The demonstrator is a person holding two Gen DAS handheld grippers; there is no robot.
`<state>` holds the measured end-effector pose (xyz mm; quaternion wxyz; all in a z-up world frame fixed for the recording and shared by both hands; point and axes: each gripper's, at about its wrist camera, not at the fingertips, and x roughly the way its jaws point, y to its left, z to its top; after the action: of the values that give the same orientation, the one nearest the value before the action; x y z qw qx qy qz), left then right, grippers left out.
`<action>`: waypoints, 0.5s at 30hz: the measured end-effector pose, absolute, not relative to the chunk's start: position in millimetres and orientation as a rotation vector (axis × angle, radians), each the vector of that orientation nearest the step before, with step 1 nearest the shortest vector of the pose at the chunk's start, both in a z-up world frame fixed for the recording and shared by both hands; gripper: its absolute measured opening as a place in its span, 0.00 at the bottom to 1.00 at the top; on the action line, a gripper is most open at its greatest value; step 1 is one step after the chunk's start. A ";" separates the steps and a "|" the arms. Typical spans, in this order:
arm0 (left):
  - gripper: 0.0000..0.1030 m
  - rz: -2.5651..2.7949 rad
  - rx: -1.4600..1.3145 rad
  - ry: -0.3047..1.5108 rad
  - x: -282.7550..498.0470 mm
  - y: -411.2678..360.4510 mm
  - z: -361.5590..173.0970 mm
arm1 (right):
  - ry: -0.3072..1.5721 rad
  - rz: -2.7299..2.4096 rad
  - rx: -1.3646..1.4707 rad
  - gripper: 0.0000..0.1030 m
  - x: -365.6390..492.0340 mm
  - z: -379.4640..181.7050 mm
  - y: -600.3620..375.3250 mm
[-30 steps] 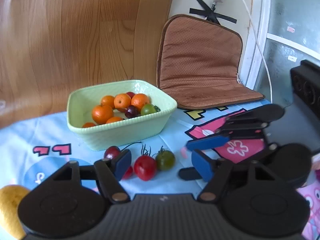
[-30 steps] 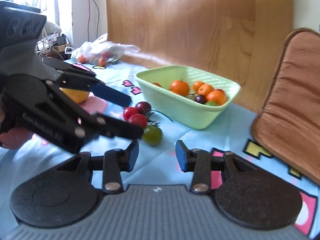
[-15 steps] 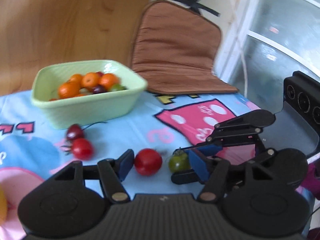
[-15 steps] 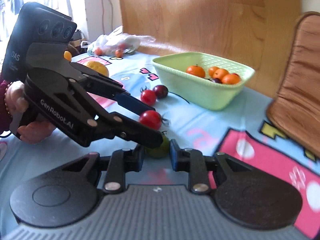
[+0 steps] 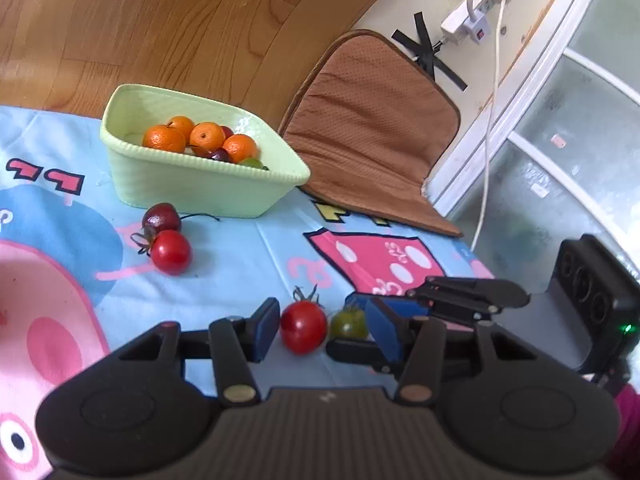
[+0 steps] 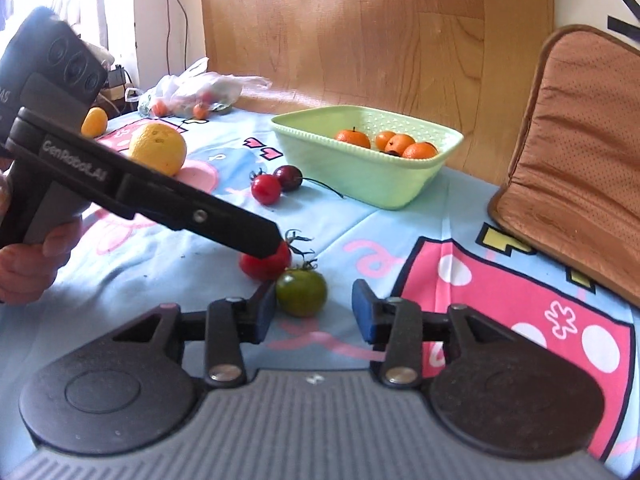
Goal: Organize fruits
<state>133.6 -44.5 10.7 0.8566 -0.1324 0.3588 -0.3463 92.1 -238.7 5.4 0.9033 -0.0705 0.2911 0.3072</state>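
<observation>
The left gripper (image 5: 324, 326) stood open around the red tomato (image 5: 303, 327); contact was hard to judge. The right gripper (image 6: 314, 314), also open, bracketed the green tomato (image 6: 301, 293). The green basket (image 6: 360, 178) lay at twelve o'clock.

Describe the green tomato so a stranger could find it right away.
Start at the pale green basket on the blue cartoon tablecloth. Nearer the camera, between the right claw's open tips, sits the green tomato, the only green one, touching a red tomato.
</observation>
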 end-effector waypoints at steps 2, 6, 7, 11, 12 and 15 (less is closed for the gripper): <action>0.45 -0.707 -0.261 0.757 132.4 -47.7 7.7 | 0.602 0.624 -0.146 0.38 93.1 5.1 -236.4; 0.29 -0.636 -0.231 0.748 132.2 -54.6 4.8 | 0.591 0.609 -0.156 0.28 86.3 5.3 -233.0; 0.28 -0.623 -0.228 0.745 131.6 -55.8 5.0 | 0.592 0.598 -0.145 0.28 84.2 5.2 -234.5; 0.28 -0.605 -0.193 0.726 113.3 -55.0 10.3 | 0.608 0.523 -0.043 0.28 80.2 5.1 -244.9; 0.28 -0.600 -0.175 0.713 104.3 -52.5 12.6 | 0.610 0.509 -0.031 0.28 77.3 5.6 -244.4; 0.28 -0.562 -0.139 0.685 73.6 -38.4 15.5 | 0.615 0.523 -0.003 0.28 63.3 9.5 -236.3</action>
<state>73.6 -38.4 15.5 0.9012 -0.0672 0.3311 -0.2715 63.3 -236.3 9.5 0.9197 -0.0017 0.2993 0.2543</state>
